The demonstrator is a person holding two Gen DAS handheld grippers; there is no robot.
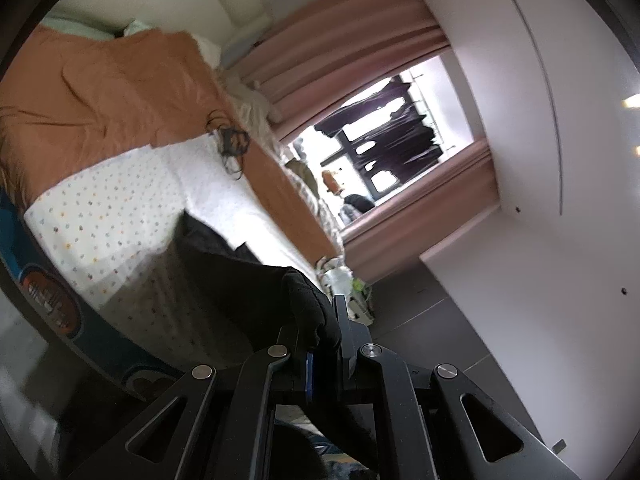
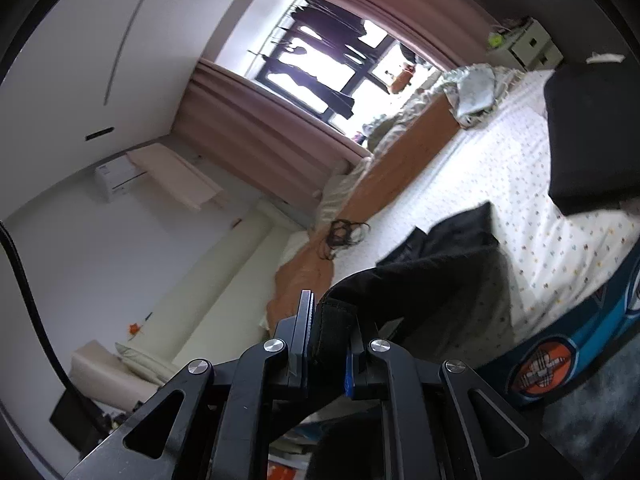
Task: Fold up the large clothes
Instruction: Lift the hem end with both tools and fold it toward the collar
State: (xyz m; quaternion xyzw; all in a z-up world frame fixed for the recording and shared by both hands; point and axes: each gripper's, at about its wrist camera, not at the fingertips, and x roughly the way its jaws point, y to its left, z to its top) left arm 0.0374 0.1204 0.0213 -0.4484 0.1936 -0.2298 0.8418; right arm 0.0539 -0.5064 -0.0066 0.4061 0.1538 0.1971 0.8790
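A large black garment (image 1: 224,264) is lifted off the bed, hanging between both grippers. My left gripper (image 1: 320,332) is shut on one bunched edge of it, the cloth bulging over the fingers. In the right wrist view the same black garment (image 2: 440,256) trails from my right gripper (image 2: 330,332), which is shut on a thick folded hem. The rest of the cloth drapes down toward the dotted white sheet (image 1: 120,216) and casts a shadow there. A second dark folded item (image 2: 588,136) lies on the sheet (image 2: 516,168) at the right.
An orange blanket (image 1: 112,88) covers the far part of the bed, with a tangle of dark cord (image 1: 230,140) beside it. Pink curtains (image 2: 260,120) frame a window with hung clothes. A blue bed frame (image 2: 560,352) runs along the near edge. Grey tiled floor (image 1: 440,320) lies by the bed.
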